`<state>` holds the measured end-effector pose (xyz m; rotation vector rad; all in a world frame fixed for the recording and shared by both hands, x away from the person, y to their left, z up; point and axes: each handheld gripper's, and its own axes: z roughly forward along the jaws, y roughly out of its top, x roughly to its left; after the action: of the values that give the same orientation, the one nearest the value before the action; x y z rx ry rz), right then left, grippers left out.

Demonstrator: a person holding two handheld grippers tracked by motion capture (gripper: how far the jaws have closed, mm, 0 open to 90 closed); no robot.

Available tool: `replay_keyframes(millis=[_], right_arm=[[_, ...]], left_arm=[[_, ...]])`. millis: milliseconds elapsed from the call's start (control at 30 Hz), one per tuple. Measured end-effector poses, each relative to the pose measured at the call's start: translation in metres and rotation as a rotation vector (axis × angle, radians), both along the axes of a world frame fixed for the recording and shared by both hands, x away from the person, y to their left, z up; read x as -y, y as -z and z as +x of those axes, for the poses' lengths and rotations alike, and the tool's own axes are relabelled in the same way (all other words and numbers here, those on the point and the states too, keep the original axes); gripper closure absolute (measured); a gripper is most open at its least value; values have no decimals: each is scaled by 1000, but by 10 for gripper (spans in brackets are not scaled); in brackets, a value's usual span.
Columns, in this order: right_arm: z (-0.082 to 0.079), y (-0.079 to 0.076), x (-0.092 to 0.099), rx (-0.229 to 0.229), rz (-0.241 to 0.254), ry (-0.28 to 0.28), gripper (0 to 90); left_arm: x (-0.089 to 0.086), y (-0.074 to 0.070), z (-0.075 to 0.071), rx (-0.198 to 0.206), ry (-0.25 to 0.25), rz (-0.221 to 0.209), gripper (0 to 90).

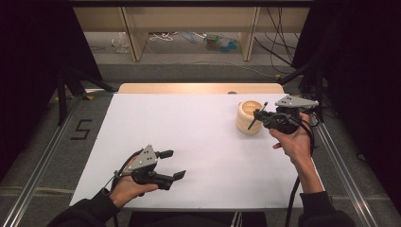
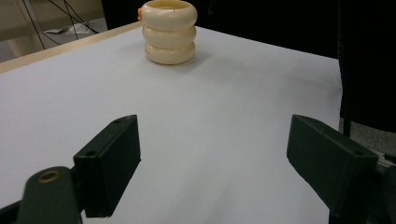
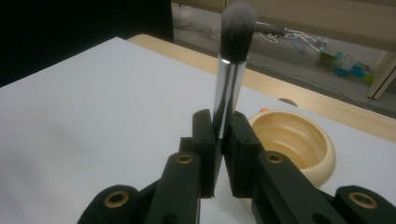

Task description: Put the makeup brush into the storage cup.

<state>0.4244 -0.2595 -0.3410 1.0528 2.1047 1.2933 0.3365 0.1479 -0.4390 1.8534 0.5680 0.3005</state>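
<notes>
The brush [image 3: 232, 70] sits pinched in the right gripper [image 3: 223, 140], just above and beside the cup [image 3: 299, 144]. It has a shiny metal neck and soft dark hairs. It could slip or tip, because the jaws hold only the smooth, thin neck. The cup is cream, with three round bumpy rings. The left gripper [image 1: 172, 164] rests wide open and empty on the white table [image 1: 198, 137].

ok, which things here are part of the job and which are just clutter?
In the job:
- makeup brush, clamped in the right tool
- cream ribbed cup, beside that tool
- left tool, open, waiting over the white table

Lying about:
- cables on the floor beyond
- wooden shelf legs
</notes>
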Motion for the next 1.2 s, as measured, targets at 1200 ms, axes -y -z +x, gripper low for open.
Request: replay_keyframes(millis=[1200], right_arm=[[51, -12, 21, 14, 35, 95, 839]], left_arm=[[0, 0, 0, -12, -8, -12, 175]])
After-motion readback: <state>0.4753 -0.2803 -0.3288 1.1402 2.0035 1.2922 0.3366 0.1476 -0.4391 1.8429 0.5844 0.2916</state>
